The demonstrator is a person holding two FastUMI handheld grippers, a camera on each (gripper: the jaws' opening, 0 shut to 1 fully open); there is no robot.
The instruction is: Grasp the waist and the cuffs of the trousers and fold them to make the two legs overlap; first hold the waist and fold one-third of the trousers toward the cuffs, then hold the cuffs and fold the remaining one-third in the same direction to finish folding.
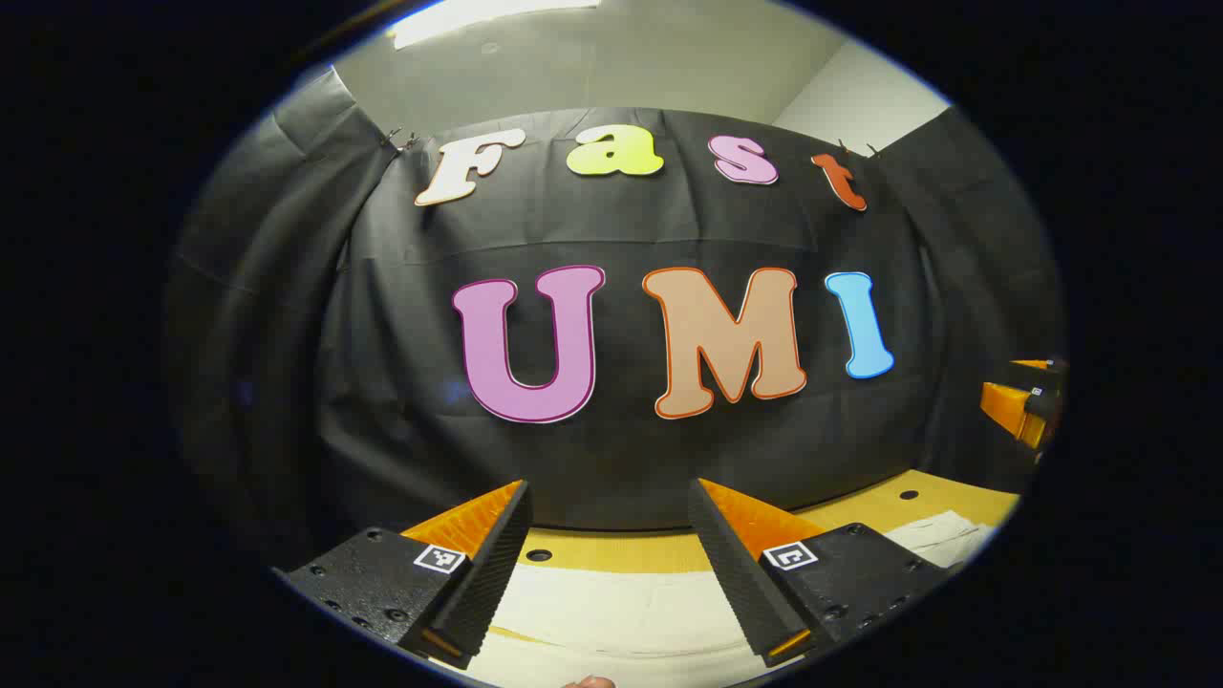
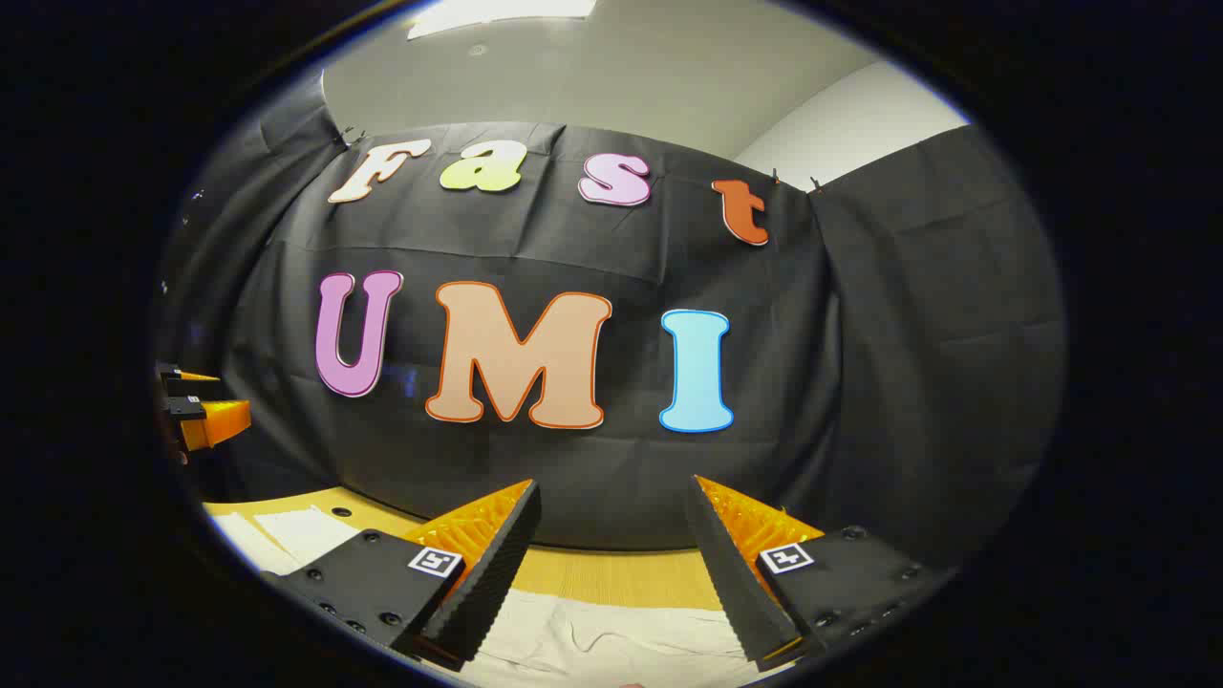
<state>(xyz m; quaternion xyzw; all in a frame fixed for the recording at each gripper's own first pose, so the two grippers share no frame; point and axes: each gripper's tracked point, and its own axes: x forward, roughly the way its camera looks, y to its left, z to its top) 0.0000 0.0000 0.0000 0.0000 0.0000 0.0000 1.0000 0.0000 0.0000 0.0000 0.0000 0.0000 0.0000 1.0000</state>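
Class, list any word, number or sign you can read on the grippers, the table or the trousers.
No readable words or numbers.
On the left gripper: square coded markers, a pattern, not text.
On the right gripper: the same kind.
On the table and trousers: no print visible.

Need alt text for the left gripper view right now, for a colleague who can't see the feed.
The left gripper is open, its two fingers spread and empty above pale trousers lying on a wooden table. The black cloth wall hangs behind the table, and the right gripper shows at the far right edge.
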